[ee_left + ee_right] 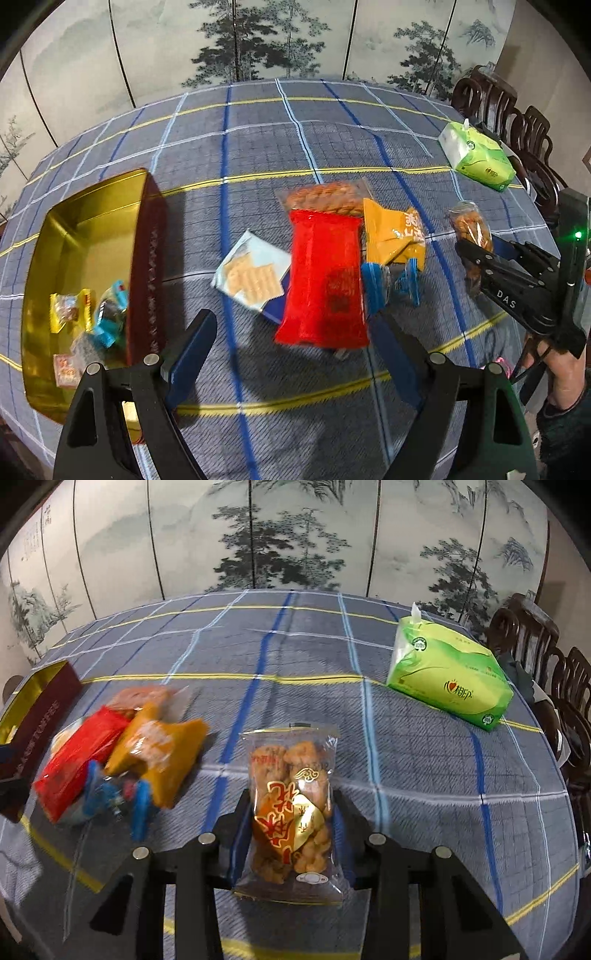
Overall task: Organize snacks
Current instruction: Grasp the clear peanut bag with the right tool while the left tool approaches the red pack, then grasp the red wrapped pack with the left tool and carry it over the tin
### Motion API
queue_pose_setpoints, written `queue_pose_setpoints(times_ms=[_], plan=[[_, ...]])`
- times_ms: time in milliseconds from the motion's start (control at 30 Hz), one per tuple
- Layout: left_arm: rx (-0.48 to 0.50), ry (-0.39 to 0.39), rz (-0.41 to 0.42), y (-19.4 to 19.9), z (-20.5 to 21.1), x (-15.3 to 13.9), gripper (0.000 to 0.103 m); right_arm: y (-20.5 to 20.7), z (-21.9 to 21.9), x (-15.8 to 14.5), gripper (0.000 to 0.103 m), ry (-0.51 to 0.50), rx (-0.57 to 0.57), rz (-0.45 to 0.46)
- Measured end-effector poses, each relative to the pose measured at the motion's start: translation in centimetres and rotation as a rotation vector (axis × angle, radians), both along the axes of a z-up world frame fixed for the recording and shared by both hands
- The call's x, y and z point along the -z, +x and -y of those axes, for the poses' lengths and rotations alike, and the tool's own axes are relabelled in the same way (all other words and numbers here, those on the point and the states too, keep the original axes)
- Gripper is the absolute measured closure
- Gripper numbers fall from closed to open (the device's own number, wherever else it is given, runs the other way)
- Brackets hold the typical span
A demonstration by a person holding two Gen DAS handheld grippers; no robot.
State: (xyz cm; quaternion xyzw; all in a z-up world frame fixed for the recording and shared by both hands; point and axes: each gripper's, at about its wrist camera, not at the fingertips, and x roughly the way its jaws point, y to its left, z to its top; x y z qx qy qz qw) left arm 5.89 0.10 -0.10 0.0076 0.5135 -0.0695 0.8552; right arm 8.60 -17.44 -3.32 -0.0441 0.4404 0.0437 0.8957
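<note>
Clear plastic crackles between my right tongs [291, 808]: they are clenched on a see-through packet of golden fried twists [291, 805] bearing red and gold characters, above the blue-grey checked cloth of the worktop [424, 775]. My left tongs [295, 332] stand released over a red foil packet [325, 280], nothing between them. Beside it lie an orange sachet [391, 232], a pale blue cracker packet [251, 277] and a blue-ended wrapped sweet [388, 284]. The gold-lined maroon tin [85, 229] at left holds a few small sweets; its side lettering is too blurred to read. I read "DAS" on the other tongs' arm. A green tissue pack [447, 675] lies well apart.
</note>
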Motion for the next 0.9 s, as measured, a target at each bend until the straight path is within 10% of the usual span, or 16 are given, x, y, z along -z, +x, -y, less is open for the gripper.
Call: queue_pose_setpoints(times_ms=[700,900], plan=[[0.016,0.074,-0.101,4.4,2.5,3.4,0.021,0.5,0.7,0.8,0.061,0.060,0.010,0.010],[0.019,0.070,-0.092,4.5,2.5,3.2,0.036,0.5,0.7,0.8,0.061,0.059,0.010,0.010]])
